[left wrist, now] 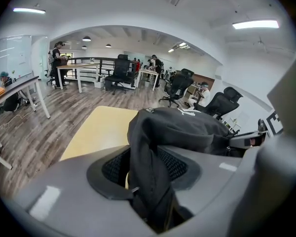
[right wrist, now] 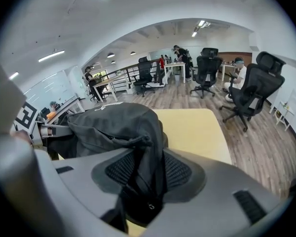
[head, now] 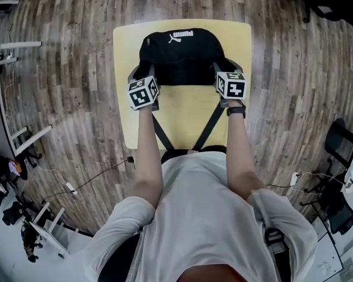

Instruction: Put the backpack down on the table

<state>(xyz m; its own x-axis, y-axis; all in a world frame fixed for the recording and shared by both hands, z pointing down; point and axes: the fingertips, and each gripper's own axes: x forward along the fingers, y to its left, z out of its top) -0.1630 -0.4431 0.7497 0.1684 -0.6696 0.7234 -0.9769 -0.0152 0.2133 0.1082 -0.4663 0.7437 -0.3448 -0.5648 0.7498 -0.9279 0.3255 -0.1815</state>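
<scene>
A black backpack [head: 182, 54] lies on the far half of the small yellow table [head: 188, 113], white logo up. Its two straps [head: 207, 129] trail over the near edge toward me. My left gripper [head: 144, 71] is at the bag's near left corner and my right gripper [head: 226, 69] at its near right corner. In the left gripper view a fold of the bag [left wrist: 180, 127] stands between the left gripper's [left wrist: 145, 174] parted jaws, with a sliver of table beside it. In the right gripper view bag fabric [right wrist: 113, 125] hangs loosely between the right gripper's [right wrist: 140, 177] wide jaws.
Wooden floor [head: 70, 98] surrounds the table. Black office chairs [right wrist: 251, 90] stand to the right and several more at desks [left wrist: 76, 68] further back, where people sit and stand. A desk edge [head: 0, 104] and cables [head: 70, 187] lie at the left.
</scene>
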